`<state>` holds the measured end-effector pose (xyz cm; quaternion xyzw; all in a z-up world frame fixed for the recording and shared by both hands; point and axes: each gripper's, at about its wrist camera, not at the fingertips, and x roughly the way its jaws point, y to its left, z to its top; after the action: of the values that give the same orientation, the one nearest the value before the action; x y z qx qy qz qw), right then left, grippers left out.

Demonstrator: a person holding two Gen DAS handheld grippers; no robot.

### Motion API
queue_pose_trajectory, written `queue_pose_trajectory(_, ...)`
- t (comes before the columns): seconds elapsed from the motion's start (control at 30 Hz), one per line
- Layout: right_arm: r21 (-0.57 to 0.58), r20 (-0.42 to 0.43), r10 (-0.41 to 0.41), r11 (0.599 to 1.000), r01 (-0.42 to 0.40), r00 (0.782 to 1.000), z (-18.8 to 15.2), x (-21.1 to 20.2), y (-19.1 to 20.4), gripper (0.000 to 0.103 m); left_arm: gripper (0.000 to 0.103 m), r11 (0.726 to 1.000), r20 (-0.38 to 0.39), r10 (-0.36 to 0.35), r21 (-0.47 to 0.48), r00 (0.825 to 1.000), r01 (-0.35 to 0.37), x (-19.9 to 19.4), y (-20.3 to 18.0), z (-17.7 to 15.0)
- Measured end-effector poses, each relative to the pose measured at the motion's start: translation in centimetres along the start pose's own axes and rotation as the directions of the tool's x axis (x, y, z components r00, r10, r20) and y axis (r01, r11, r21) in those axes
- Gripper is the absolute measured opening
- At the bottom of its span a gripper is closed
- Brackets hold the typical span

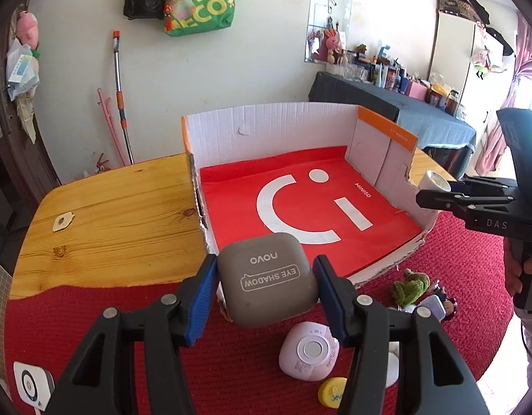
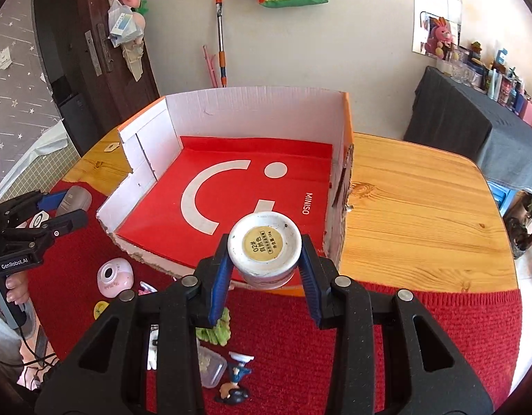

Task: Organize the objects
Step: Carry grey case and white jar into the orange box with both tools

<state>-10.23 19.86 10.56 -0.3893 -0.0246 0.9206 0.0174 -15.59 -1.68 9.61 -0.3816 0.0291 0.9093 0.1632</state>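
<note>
A wooden table was seen bearing a red mat and an open cardboard box lined in red. The grey eye-shadow case was clamped by the left gripper, the white jar by the right gripper, both held over the box's near edge.

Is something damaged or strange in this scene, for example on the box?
Yes. The cardboard box is damaged: its front wall is torn away, leaving a ragged low edge, and the side walls end in rough tears near the front. A small figurine also lies tipped over on the red mat. Nothing looks spilled.
</note>
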Motion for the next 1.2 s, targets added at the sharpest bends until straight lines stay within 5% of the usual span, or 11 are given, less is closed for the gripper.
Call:
queue_pose_trajectory(0.27, -0.061, -0.166, 0.001, 0.998, -0.011, 0.986, 1.9, 6.5, -0.3, 0.035, 0.058, 0.999, -0.154, -0.008, 0.046, 0.988, 0.015, 5.9, 0.1, 1.2)
queue_pose_trajectory(0.43, -0.110, -0.243, -0.011, 0.994, -0.016, 0.970, 1.8, 8.8, -0.2, 0.035, 0.058, 0.992, -0.179, 0.022, 0.129, 0.984, 0.002, 7.0, -0.7, 1.2)
queue_pose_trajectory(0.77, -0.206, -0.285, -0.068, 0.978, 0.008, 0.956, 1.1, 9.4, 0.2, 0.036, 0.058, 0.971, -0.254, 0.045, 0.240, 0.966, 0.017, 8.9, -1.9, 0.9)
queue_pose_trajectory(1.2, -0.257, -0.281, -0.104, 0.966, 0.029, 0.954, -0.5, 8.9, 0.4, 0.037, 0.059, 0.972, -0.296, 0.021, 0.230, 0.955, 0.050, 9.1, -1.5, 1.3)
